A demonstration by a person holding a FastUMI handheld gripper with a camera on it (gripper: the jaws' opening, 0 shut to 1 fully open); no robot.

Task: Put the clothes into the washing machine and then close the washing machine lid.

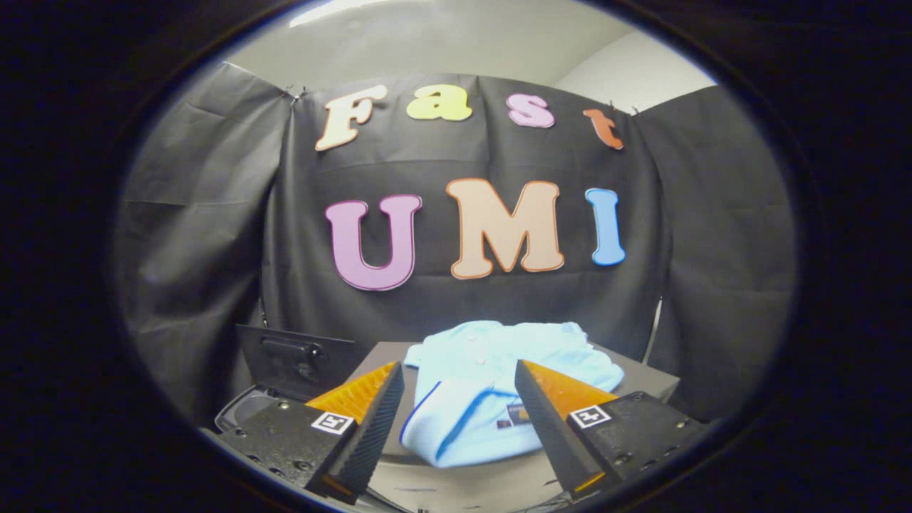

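gripper [459, 377] jaws wide, framing folded light-blue shirt [499, 385] on grey table [641, 381], likely lining up a grasp | washing machine lid [299, 360] raised, ready for loading

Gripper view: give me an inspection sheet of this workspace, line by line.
Surface: grey tabletop, bare at its far right corner.
Job's things: light blue shirt lies crumpled on the tabletop, its collar end between the fingers; washing machine sits beside the shirt and behind one finger, its dark lid raised.
Clutter: nothing seen.
Grippers: gripper open, fingers spread to either side of the shirt's near end, not pressing on it.
Cables: a thin pale line runs down the cloth behind the table; cannot tell what it is.
Surroundings: black cloth wall behind, pale ceiling above.
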